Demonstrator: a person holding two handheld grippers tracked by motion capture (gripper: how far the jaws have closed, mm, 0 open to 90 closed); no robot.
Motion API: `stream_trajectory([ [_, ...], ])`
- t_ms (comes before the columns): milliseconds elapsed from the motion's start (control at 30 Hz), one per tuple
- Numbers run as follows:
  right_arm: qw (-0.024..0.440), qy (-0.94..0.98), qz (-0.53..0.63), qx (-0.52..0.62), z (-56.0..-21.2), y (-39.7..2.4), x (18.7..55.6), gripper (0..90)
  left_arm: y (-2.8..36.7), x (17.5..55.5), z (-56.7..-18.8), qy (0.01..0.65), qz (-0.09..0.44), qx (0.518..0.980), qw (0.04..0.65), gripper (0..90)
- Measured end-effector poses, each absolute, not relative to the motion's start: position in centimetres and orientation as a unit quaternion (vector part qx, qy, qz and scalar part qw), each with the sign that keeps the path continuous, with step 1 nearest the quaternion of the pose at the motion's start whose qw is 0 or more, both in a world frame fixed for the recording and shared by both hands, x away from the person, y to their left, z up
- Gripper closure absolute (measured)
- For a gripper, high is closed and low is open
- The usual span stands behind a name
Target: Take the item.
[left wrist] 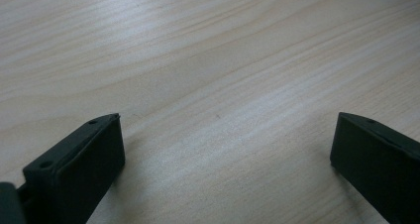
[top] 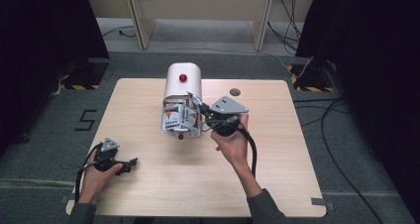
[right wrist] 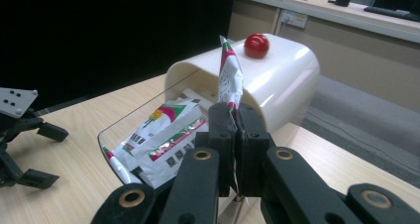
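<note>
A white round-topped box [top: 182, 85] with a red knob [top: 183, 78] stands at the table's far middle, its front open. Several sachets [top: 174, 117] printed in white, red and green lie in it. My right gripper [top: 199, 108] is at the box's right front, shut on one sachet [right wrist: 230, 75] that stands upright between the jaws, just in front of the box [right wrist: 282, 80]. More sachets [right wrist: 166, 132] lie in the clear tray below. My left gripper [top: 131, 164] rests low at the near left of the table, open with nothing between the jaws [left wrist: 228, 149].
A second red knob [top: 181, 136] sits at the front edge of the box's clear part. A dark round mark [top: 235, 91] lies on the table [top: 277, 149] to the box's right. Cables [top: 341, 169] run over the floor at the right.
</note>
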State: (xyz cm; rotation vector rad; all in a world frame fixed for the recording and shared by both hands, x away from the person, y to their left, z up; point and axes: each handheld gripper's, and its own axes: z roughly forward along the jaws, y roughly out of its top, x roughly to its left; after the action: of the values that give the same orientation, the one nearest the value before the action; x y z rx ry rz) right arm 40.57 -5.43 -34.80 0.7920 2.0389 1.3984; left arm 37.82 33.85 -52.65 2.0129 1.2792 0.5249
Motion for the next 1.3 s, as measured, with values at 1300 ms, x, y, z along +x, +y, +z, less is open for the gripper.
stream_trajectory([
  [1300,0.301,0.736,0.506,0.335,-36.0,-11.9,40.9,87.8,33.8,37.8,-52.7,0.492,0.202,0.774,0.343,0.0],
])
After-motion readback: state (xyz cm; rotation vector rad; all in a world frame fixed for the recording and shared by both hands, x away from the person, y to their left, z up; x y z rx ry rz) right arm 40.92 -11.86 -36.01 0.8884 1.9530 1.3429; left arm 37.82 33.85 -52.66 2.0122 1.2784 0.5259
